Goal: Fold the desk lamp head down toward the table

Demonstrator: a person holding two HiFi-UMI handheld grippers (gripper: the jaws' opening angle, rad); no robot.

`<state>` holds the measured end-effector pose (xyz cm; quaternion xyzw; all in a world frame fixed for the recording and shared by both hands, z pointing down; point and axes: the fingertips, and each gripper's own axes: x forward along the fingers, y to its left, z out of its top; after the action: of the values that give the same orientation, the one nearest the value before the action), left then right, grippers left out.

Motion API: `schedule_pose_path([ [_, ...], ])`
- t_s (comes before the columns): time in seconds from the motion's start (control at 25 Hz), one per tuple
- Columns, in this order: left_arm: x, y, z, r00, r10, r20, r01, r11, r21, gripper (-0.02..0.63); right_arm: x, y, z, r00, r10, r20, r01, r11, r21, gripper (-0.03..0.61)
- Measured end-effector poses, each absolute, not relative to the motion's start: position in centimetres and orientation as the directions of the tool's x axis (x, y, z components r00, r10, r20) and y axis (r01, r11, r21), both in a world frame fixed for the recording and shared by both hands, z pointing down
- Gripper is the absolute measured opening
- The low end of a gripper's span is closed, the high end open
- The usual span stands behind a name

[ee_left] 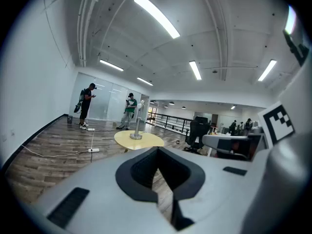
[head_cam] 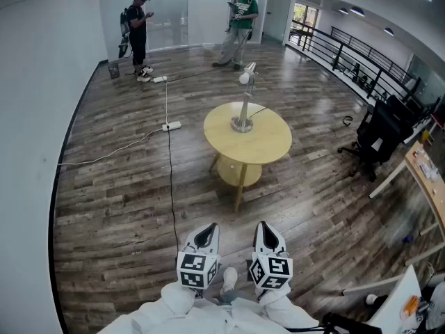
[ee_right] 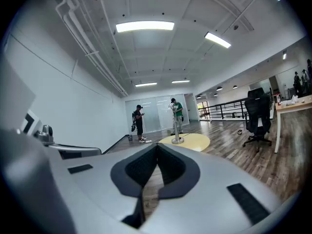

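Resting closed, empty: left gripper (head_cam: 206, 229), right gripper (head_cam: 266, 228) | desk lamp (head_cam: 245, 101) far off, detail lost

yellow table (head_cam: 271, 145), silver lamp (head_cam: 245, 103), grey-brown plank floor (head_cam: 125, 186)

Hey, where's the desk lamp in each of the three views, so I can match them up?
Head view: the desk lamp stands upright, above centre.
Left gripper view: the desk lamp is small and far off, left of centre.
Right gripper view: the desk lamp is small, just right of centre.
Shared landmark: the round yellow table under it.
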<state>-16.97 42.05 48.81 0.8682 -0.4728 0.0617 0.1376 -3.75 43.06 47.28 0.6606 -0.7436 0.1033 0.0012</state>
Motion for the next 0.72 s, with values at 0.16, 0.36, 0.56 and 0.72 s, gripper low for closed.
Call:
schedule_pose_path([
  [0.16,-16.3,41.0,49.3,0.547,-0.800,0.245,-0.837,-0.520,0.173,0.000,-3.2,41.7,47.5,-0.131,-0.982,0.135,-0.982,0.109,-0.157,0.012],
  [0.36,-15.3,38.3,49.4,0.538,-0.805,0.249,-0.843,-0.513,0.161,0.000,-2.3,38.8,47.5,-0.141,-0.982,0.130,-0.979,0.119,-0.164,0.012],
  [0.56,-13.2,35.5,49.3,0.538,-0.805,0.250,-0.843,-0.515,0.155,0.000,-0.4,35.6,47.5,-0.151,-0.980,0.128,-0.977,0.128,-0.170,0.012],
  [0.72,-11.9,32.8,48.9,0.526,-0.812,0.253,-0.850,-0.503,0.155,0.000,0.7,32.8,46.9,-0.164,-0.979,0.124,-0.975,0.141,-0.172,0.012],
])
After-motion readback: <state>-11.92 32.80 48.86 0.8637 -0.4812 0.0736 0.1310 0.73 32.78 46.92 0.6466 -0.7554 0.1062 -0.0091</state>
